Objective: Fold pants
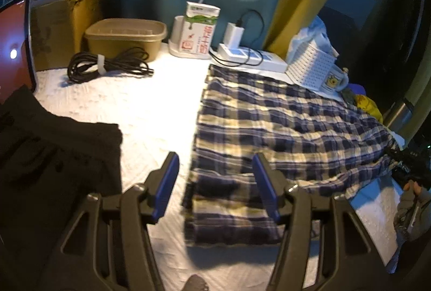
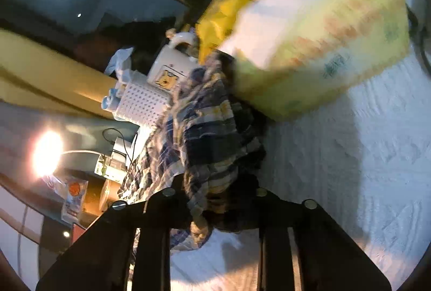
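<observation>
Blue and cream plaid pants (image 1: pixel 269 126) lie on the white padded table (image 1: pixel 150 102), their near left part folded over. My left gripper (image 1: pixel 216 183) is open, its blue pads (image 1: pixel 167 183) above the folded near end, holding nothing. My right gripper (image 1: pixel 412 169) shows at the far right, gripping the pants' right end. In the right wrist view that gripper (image 2: pixel 215 199) is shut on bunched plaid cloth (image 2: pixel 204 145), lifted off the table; its fingertips are hidden by the cloth.
A black garment (image 1: pixel 48 156) lies at left. A coiled black cable (image 1: pixel 105 66), tan tub (image 1: pixel 126 35), milk carton (image 1: pixel 200 29), power strip (image 1: pixel 250 56), white basket (image 1: pixel 309 64) and mug (image 1: pixel 335 80) line the back. A tissue pack (image 2: pixel 323 29) sits at right.
</observation>
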